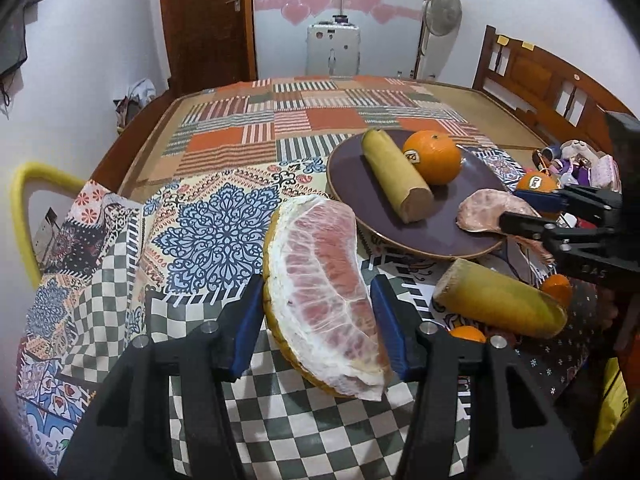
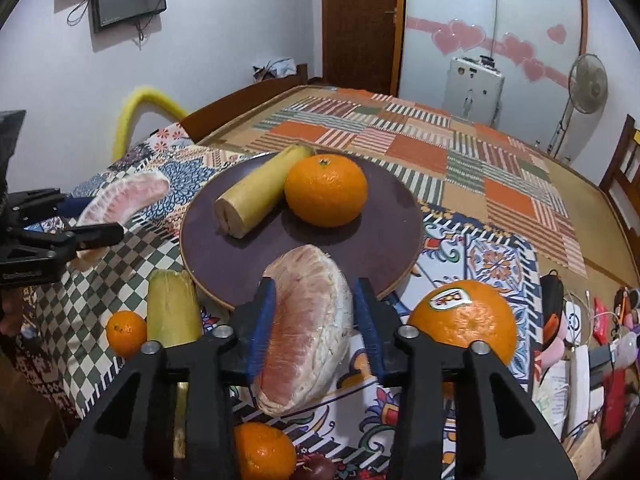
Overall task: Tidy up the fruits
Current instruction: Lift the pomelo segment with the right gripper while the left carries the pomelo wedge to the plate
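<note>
A dark purple plate (image 1: pixel 352 168) (image 2: pixel 392 216) holds a half banana (image 1: pixel 396 176) (image 2: pixel 260 188) and an orange (image 1: pixel 434 156) (image 2: pixel 326 190). My left gripper (image 1: pixel 318 316) is shut on a pomelo wedge with rind (image 1: pixel 324 300), held above the checked cloth left of the plate; it also shows in the right wrist view (image 2: pixel 124 200). My right gripper (image 2: pixel 314 320) is shut on a peeled pomelo segment (image 2: pixel 308 324) (image 1: pixel 484 210) over the plate's near rim. A second half banana (image 1: pixel 500 300) (image 2: pixel 172 308) and a stickered orange (image 2: pixel 468 320) (image 1: pixel 536 184) lie off the plate.
Small mandarins (image 2: pixel 126 332) (image 2: pixel 264 452) (image 1: pixel 558 288) lie on the patterned tablecloth near the front. Clutter of small items (image 2: pixel 592 344) sits at the right edge. A yellow chair back (image 1: pixel 28 200) stands at the left, a wooden chair (image 1: pixel 540 76) at the far right.
</note>
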